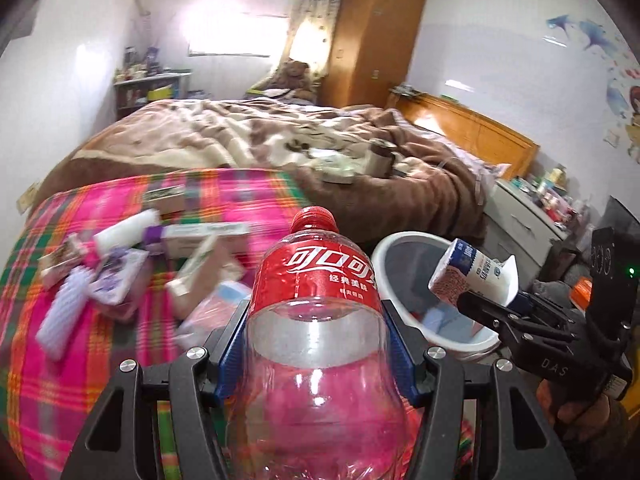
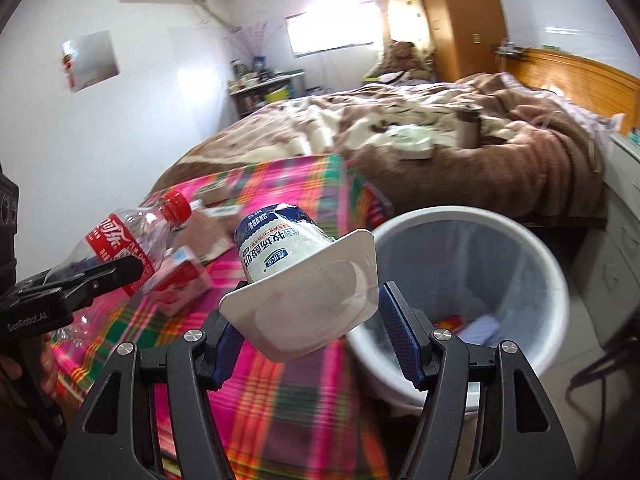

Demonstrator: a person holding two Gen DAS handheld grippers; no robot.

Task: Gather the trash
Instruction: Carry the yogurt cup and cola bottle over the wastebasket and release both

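Note:
My left gripper (image 1: 316,344) is shut on an empty clear cola bottle (image 1: 316,280) with a red label and red cap, held above the pink plaid surface (image 1: 80,360). The bottle also shows in the right wrist view (image 2: 128,240). My right gripper (image 2: 308,320) is shut on a white yogurt cup (image 2: 296,264) with a blue label, held beside the rim of a white trash bin (image 2: 460,216). In the left wrist view the cup (image 1: 472,272) hangs over the bin (image 1: 396,244), which holds a few items.
Several boxes and wrappers (image 1: 120,264) lie on the plaid surface; a pink carton (image 2: 180,284) lies near the bottle. A bed with a brown blanket (image 1: 260,136) is behind, and a white dresser (image 1: 528,216) stands right of the bin.

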